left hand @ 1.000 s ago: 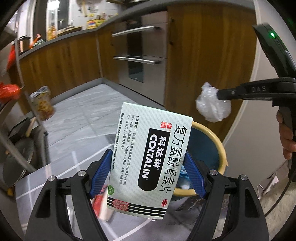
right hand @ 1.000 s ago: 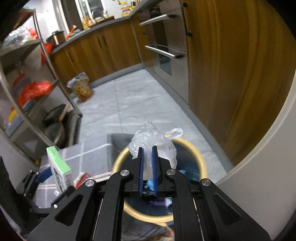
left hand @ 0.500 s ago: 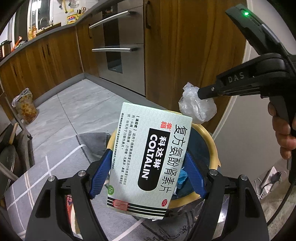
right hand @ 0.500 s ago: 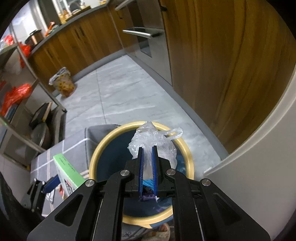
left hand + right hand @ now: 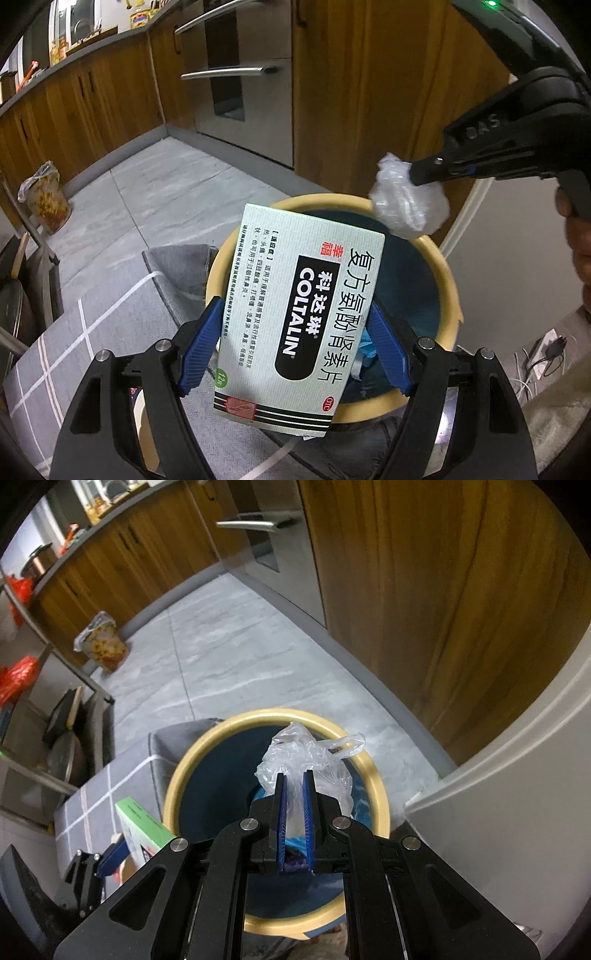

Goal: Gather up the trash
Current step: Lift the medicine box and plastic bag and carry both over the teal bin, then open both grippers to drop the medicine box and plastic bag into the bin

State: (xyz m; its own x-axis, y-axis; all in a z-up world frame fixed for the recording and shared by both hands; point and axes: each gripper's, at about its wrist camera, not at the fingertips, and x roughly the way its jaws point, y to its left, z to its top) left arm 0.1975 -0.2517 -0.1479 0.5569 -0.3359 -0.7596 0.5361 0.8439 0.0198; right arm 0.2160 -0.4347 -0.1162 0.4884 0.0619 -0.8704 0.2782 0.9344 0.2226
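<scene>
My left gripper (image 5: pixel 295 332) is shut on a pale green medicine box (image 5: pixel 295 314) marked COLTALIN and holds it upright over the near rim of a yellow-rimmed bin (image 5: pixel 448 284) with a dark blue inside. My right gripper (image 5: pixel 294 779) is shut on a crumpled clear plastic bag (image 5: pixel 314 757) and holds it above the bin's opening (image 5: pixel 380 794). The bag also shows in the left wrist view (image 5: pixel 406 206), with the right gripper (image 5: pixel 417 173) above the bin's far rim. The box also shows in the right wrist view (image 5: pixel 144 827), left of the bin.
A grey checked cloth (image 5: pixel 110 325) covers a surface left of the bin. Wooden cabinets (image 5: pixel 369 92) and an oven (image 5: pixel 236 66) stand behind. A bagged bin (image 5: pixel 101 642) stands on the grey tile floor. A metal shelf rack (image 5: pixel 44 709) is at the left. A white wall (image 5: pixel 517 794) is at the right.
Both grippers have moved closer to the bin and tilted down over it. The bag now hangs over the bin's opening and the box over its near rim. Both stay shut.
</scene>
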